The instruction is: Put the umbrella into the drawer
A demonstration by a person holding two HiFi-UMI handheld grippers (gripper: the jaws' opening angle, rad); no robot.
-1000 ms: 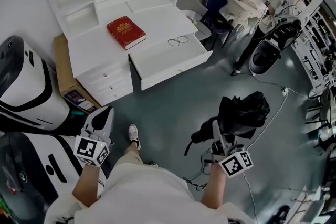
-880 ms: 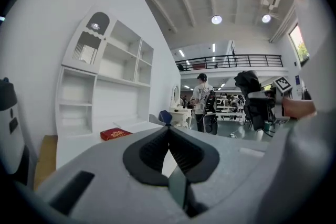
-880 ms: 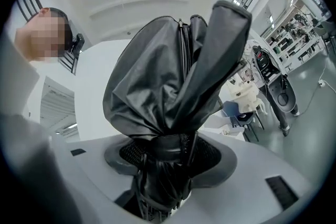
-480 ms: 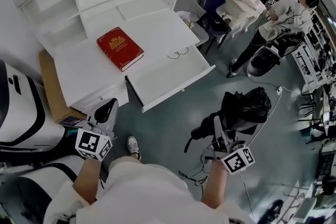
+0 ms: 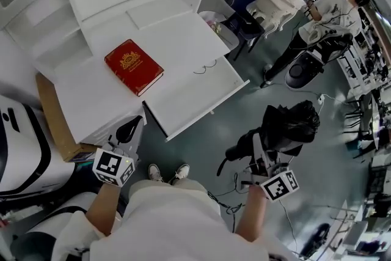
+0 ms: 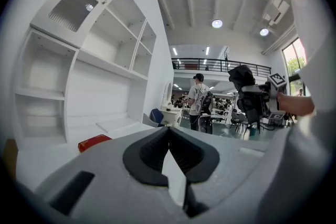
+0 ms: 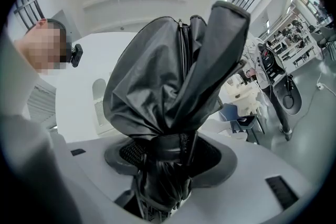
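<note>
A black folded umbrella point(image 5: 291, 125) is clamped near its strap by my right gripper point(image 5: 261, 148), over the grey floor right of the desk. In the right gripper view the umbrella's canopy point(image 7: 168, 76) billows above the right gripper point(image 7: 165, 150), whose jaws press on the strapped part. The white drawer point(image 5: 186, 98) stands pulled out from the desk, and a pair of glasses point(image 5: 205, 68) lies at its back edge. My left gripper point(image 5: 130, 129) is shut and empty, close to the drawer's left front corner. In the left gripper view the left gripper point(image 6: 168, 131) has its pads meeting at the tips.
A red book point(image 5: 133, 66) lies on the white desk top point(image 5: 98, 101) under a hutch of shelves. Chairs point(image 5: 240, 12) stand at the desk's right end. A person point(image 5: 327, 6) stands far right by a round wheeled base point(image 5: 304, 69). Cardboard point(image 5: 52, 122) leans left; cables point(image 5: 227, 200) trail on the floor.
Both grippers have come closer to the desk and its open drawer. The umbrella stays gripped in the right gripper. The person's feet have come together below the drawer.
</note>
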